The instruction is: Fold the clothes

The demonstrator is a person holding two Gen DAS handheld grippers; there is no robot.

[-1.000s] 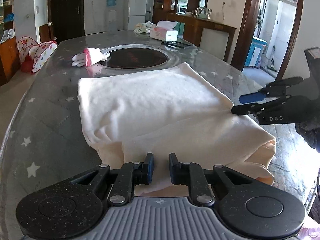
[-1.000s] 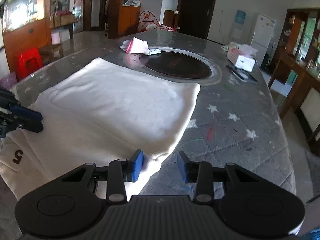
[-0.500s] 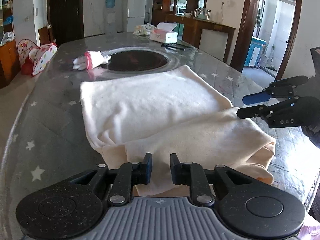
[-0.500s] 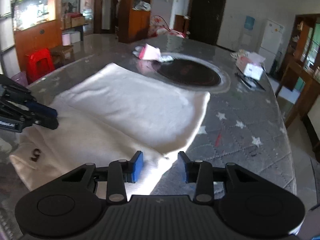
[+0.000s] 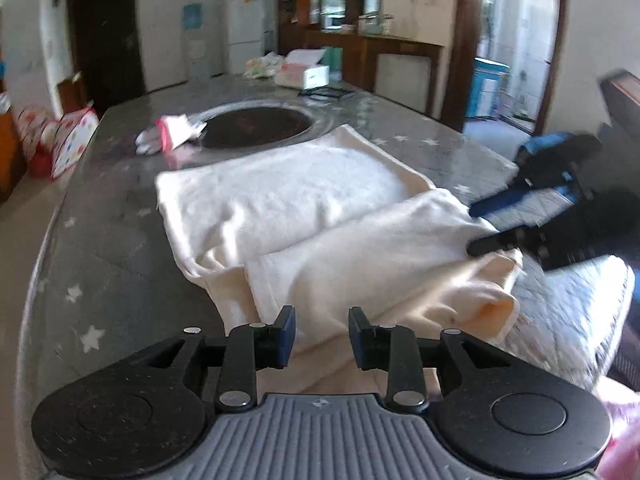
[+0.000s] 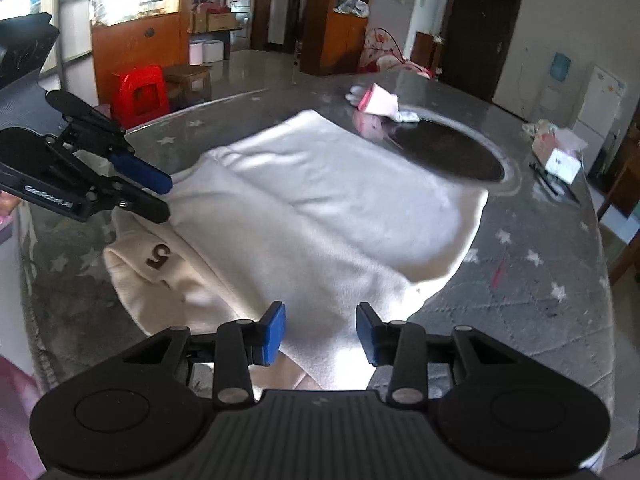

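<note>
A cream garment [image 5: 304,216] lies folded on the grey star-patterned table [image 5: 108,256], its near part doubled over the far part. It also shows in the right wrist view [image 6: 320,216], with a dark "5" patch [image 6: 157,257] near its left end. My left gripper [image 5: 322,330] is open and empty above the garment's near edge. My right gripper [image 6: 321,333] is open and empty above the garment's near right corner. Each gripper shows in the other's view, the right one [image 5: 500,224] and the left one [image 6: 156,196], both open at the garment's ends.
A round dark inset [image 5: 256,126] sits in the table's middle. White and pink gloves [image 5: 168,138] lie beside it. A tissue box [image 5: 302,72] and cloths stand at the far end. A red stool [image 6: 140,94] is on the floor. A pink cloth [image 5: 624,424] shows at the near right.
Both grippers have opened wider and risen a little. The right gripper has come closer to the garment's folded end. The garment's near fold looks slightly more bunched.
</note>
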